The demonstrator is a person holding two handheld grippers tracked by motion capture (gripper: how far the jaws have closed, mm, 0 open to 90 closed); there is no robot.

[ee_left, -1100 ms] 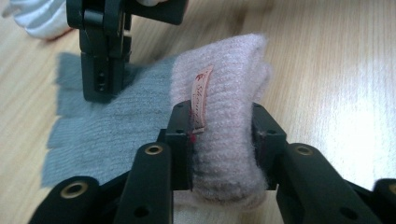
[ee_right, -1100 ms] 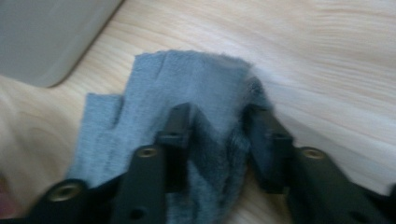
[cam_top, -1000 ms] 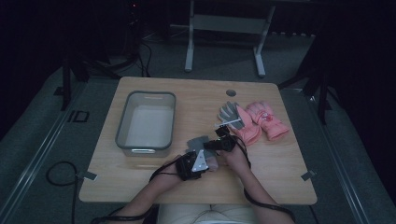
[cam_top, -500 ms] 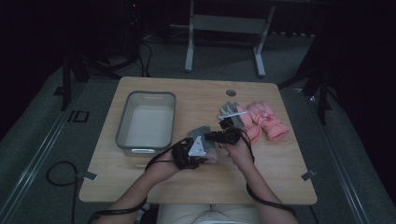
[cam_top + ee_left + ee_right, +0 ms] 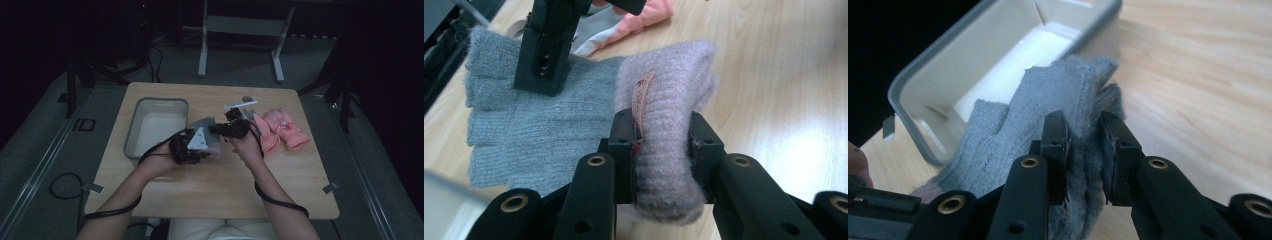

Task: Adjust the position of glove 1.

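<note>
Left gripper view, glove [image 5: 524, 125] cuff label [image 5: 642, 100]

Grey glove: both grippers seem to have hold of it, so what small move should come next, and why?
Probably carry it left, toward the bin. The left gripper is shut on the pinkish cuff of the grey glove, the right gripper on its finger end, so it is held at both ends, and the bin stands open just beside it.
</note>
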